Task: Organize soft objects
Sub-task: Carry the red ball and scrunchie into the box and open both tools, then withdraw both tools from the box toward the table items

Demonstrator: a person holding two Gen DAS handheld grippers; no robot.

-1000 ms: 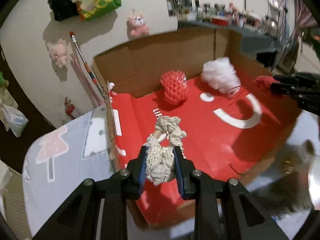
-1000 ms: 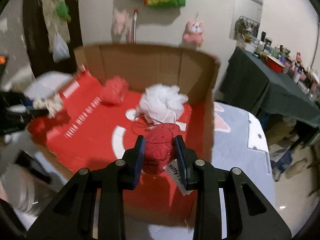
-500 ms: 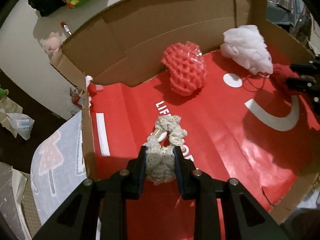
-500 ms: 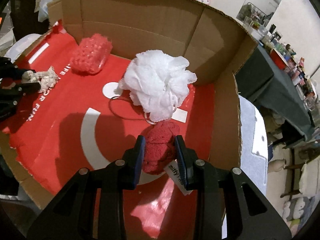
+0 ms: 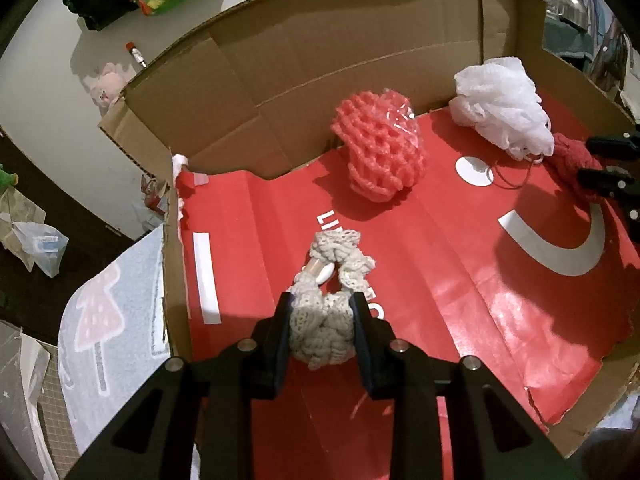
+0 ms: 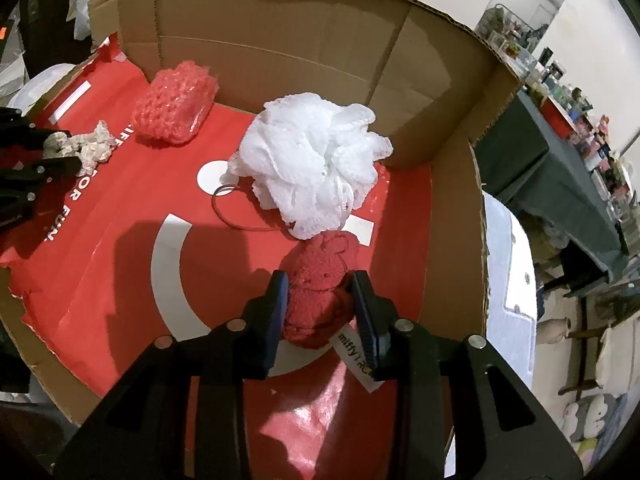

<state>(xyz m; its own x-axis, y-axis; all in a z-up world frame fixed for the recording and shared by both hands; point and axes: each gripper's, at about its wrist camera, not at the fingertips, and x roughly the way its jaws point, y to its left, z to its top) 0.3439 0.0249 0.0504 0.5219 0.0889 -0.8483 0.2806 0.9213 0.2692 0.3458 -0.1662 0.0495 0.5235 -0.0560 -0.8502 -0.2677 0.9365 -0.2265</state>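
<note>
My left gripper (image 5: 320, 312) is shut on a cream crochet piece (image 5: 324, 328) and holds it low over the red floor of the cardboard box (image 5: 280, 60), near its left side. My right gripper (image 6: 318, 292) is shut on a red towel-like toy (image 6: 320, 292) with a white "miffy" tag, low by the box's right wall. A pink knitted bundle (image 5: 380, 152) and a white mesh bath pouf (image 5: 504, 108) lie at the back of the box. Both also show in the right wrist view: the bundle (image 6: 172, 108) and the pouf (image 6: 316, 164).
The box (image 6: 452, 240) has tall brown walls at the back and right and a torn low front edge. A grey mat with pink trees (image 5: 108, 320) lies left of it. A dark cluttered table (image 6: 552, 148) stands to the right.
Both grippers have moved forward and down into the box with their objects still held. The box walls now fill most of each view.
</note>
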